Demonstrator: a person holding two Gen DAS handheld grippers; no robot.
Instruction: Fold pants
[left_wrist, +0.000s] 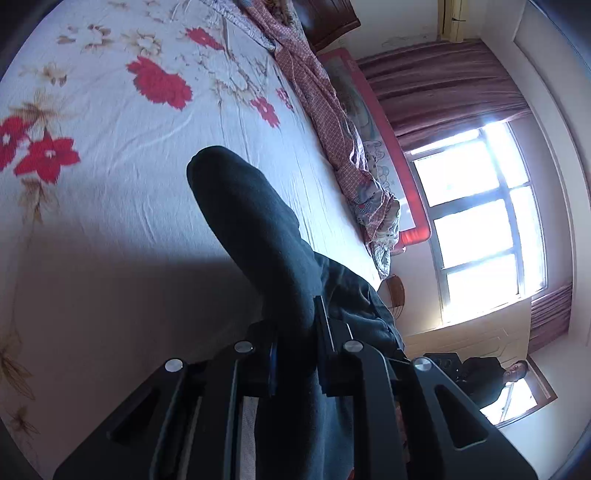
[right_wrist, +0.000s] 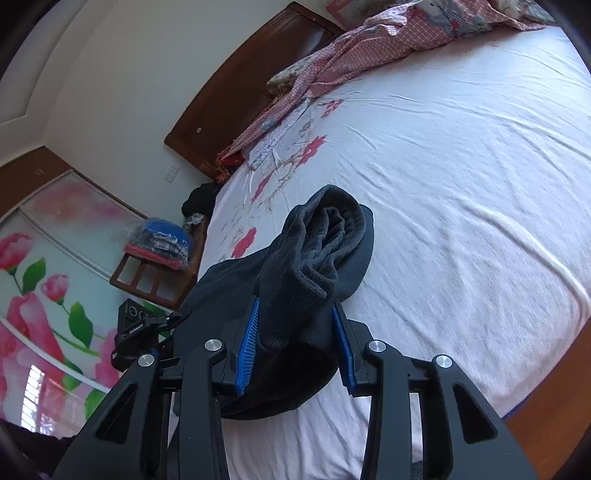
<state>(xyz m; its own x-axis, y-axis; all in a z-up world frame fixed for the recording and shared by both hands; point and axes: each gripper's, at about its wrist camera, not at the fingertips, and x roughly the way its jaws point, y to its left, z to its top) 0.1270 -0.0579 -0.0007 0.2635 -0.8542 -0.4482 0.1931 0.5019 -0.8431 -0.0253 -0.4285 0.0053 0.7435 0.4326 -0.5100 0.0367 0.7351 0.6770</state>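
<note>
The dark navy pants (left_wrist: 255, 229) are lifted over the bed. In the left wrist view a long dark fold of them sticks up from between the fingers of my left gripper (left_wrist: 295, 325), which is shut on the cloth. In the right wrist view my right gripper (right_wrist: 297, 314) is shut on a bunched part of the pants (right_wrist: 317, 251) with a ribbed edge, held between the blue pads (right_wrist: 249, 339). The rest of the fabric hangs down toward the sheet below both grippers.
The bed has a white sheet with red flowers (left_wrist: 110, 147) (right_wrist: 461, 184). A pink checked quilt (left_wrist: 325, 103) (right_wrist: 369, 40) lies crumpled along the far side. A wooden headboard (right_wrist: 251, 85), a bedside stand with bagged clothes (right_wrist: 159, 243), a window (left_wrist: 480, 221) and a person (left_wrist: 491, 380) surround it.
</note>
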